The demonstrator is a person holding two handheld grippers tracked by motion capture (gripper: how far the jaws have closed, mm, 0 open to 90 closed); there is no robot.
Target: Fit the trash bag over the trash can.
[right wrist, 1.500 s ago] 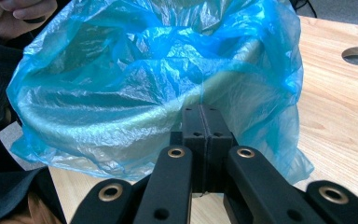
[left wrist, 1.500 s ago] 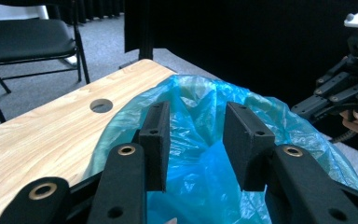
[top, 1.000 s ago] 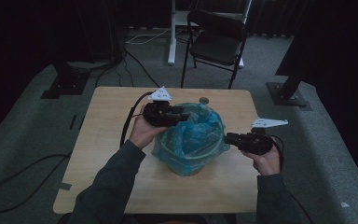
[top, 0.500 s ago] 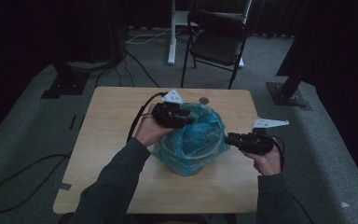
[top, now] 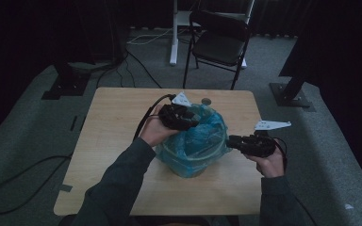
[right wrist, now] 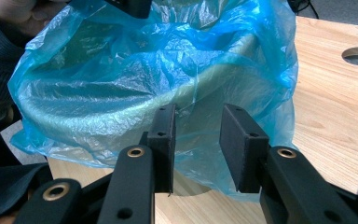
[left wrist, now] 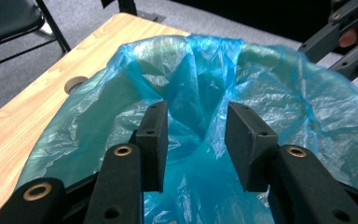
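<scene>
A round bin [top: 186, 160] lined with a blue plastic bag [top: 202, 139] stands in the middle of the wooden table [top: 108, 127]. My left gripper [top: 194, 123] hovers over the bag's far left rim. In the left gripper view it [left wrist: 196, 140] is open, with crumpled blue film [left wrist: 191, 74] below and beyond its pads. My right gripper [top: 230, 140] is level at the bin's right side. Its jaws [right wrist: 198, 140] have just been opening and stand apart. The bag's loose skirt [right wrist: 121, 107] hangs just ahead of them, and nothing is pinched.
A round hole [top: 206, 100] is cut in the tabletop behind the bin. A black folding chair [top: 221, 42] and a white pole stand beyond the table's far edge. Cables run across the grey floor at the left.
My left hand has carried its gripper to the right, from the bag's left edge to over its rim. The right hand has kept its place.
</scene>
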